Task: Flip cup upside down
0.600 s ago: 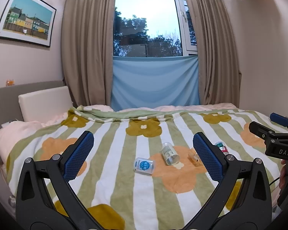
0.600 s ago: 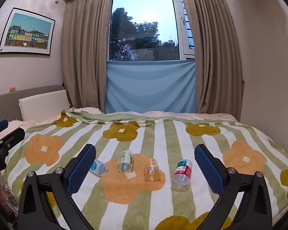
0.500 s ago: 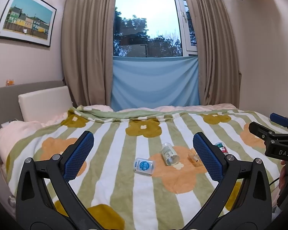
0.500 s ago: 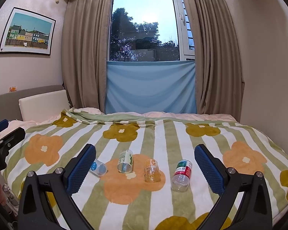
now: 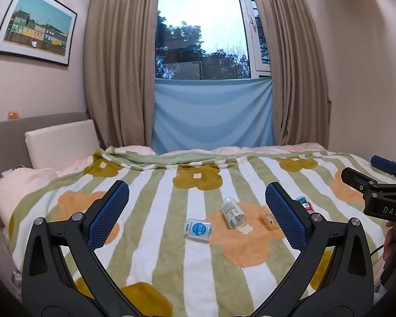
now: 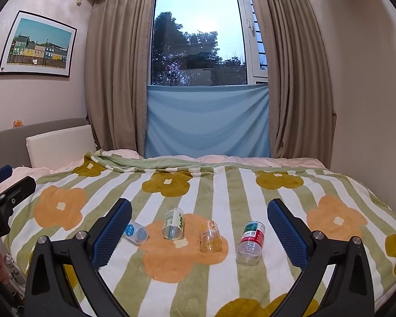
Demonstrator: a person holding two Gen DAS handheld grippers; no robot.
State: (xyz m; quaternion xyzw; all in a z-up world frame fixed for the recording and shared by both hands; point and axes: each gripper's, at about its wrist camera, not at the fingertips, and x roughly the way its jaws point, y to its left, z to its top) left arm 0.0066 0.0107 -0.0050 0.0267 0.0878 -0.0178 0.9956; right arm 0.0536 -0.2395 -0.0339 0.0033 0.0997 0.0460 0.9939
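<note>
Several clear plastic cups lie on their sides on the flowered blanket (image 6: 219,190). In the right wrist view, from left: a blue-label cup (image 6: 135,233), a green-label cup (image 6: 173,223), an orange-label cup (image 6: 210,236) and a red-and-green-label cup (image 6: 250,239). The left wrist view shows the blue-label cup (image 5: 198,230), the green-label cup (image 5: 233,213), the orange-label cup (image 5: 268,217) and, partly hidden behind my finger, the red-and-green cup (image 5: 305,204). My left gripper (image 5: 196,218) and right gripper (image 6: 199,231) are both open and empty, held above the near part of the bed.
The bed has a white pillow (image 6: 59,146) and grey headboard (image 5: 34,124) at the left. A curtained window with a blue cloth (image 6: 207,120) is behind the bed. The right gripper's body (image 5: 380,192) shows at the left view's right edge.
</note>
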